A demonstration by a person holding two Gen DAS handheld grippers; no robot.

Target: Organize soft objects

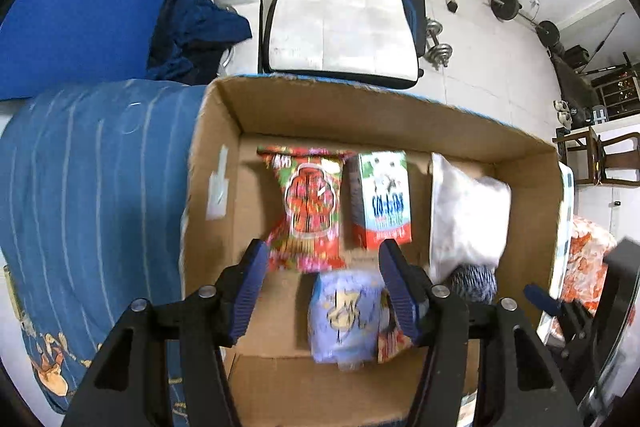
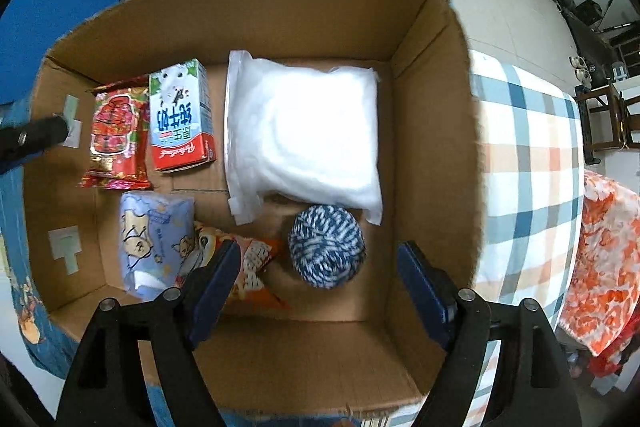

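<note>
The left tongs (image 1: 322, 269) are spread wide and hold nothing; they hover over the left half of the cardboard box (image 1: 400, 123). Between their blue fingers (image 1: 250, 287) lie the red snack packet (image 1: 308, 211) and the pale blue tissue pack (image 1: 344, 315). The right finger overlaps the tissue pack in the picture, but contact cannot be told.

The right tongs (image 2: 320, 275) are also spread wide and empty, above the near right part of the box. The blue-and-white yarn ball (image 2: 327, 251) sits between their fingers (image 2: 422, 291), apart from both. The left finger crosses over the orange snack bag (image 2: 256, 263).

On the box floor, the milk carton (image 2: 180, 115) lies just beside the red packet, and the white stuffing bag (image 2: 308, 135) fills the far right area, touching the yarn ball. Bare cardboard shows along the near wall and in the near right corner. The box walls stand upright on all sides, with the plaid sheet (image 2: 528, 147) outside the right wall.
</note>
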